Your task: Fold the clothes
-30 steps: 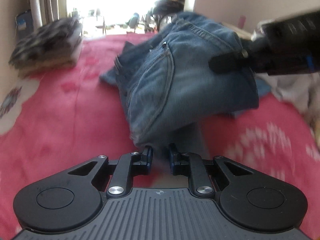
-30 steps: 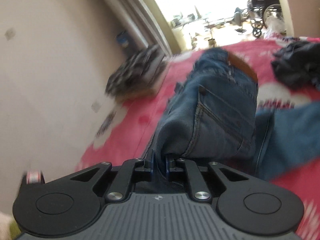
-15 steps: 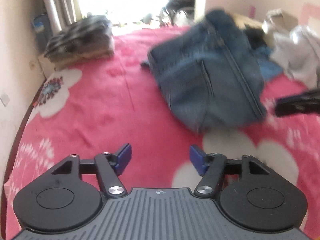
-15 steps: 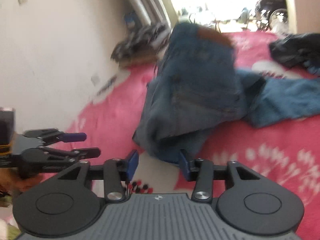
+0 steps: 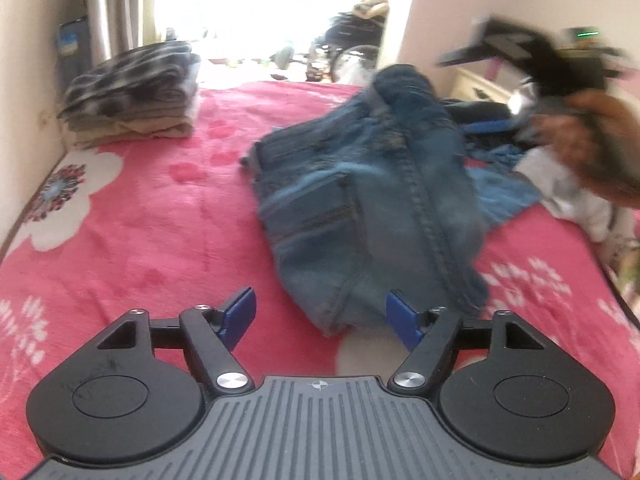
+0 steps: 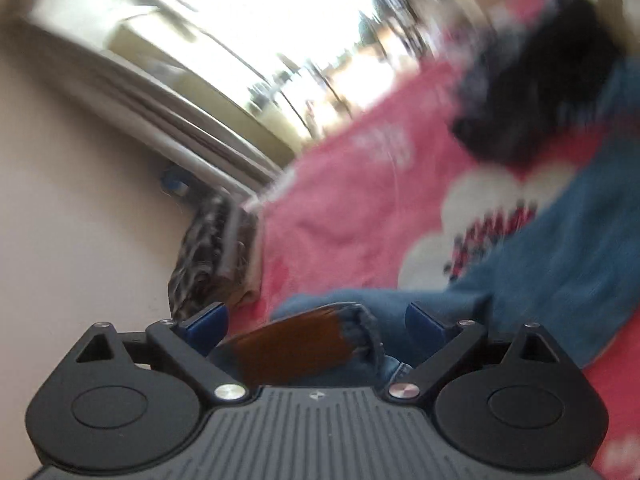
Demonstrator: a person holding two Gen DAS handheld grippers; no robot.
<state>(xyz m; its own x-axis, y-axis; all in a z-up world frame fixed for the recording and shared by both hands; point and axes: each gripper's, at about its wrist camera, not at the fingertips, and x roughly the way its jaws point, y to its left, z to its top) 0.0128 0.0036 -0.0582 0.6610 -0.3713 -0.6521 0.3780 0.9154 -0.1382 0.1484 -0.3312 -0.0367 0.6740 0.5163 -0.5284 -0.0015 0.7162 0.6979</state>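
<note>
Your pink floral blanket [image 5: 132, 216] covers the bed, and everything sits on it. The folded jeans [image 5: 372, 200] lie bunched at the blanket's middle, with a stack of folded clothes [image 5: 136, 92] near its far left corner and a blue garment [image 6: 560, 264] beside the jeans. Your left gripper [image 5: 320, 316] hovers at the jeans' near end, fingers spread, gripping nothing. Your right gripper [image 6: 316, 320] is likewise released above the jeans' brown patch [image 6: 296, 344].
</note>
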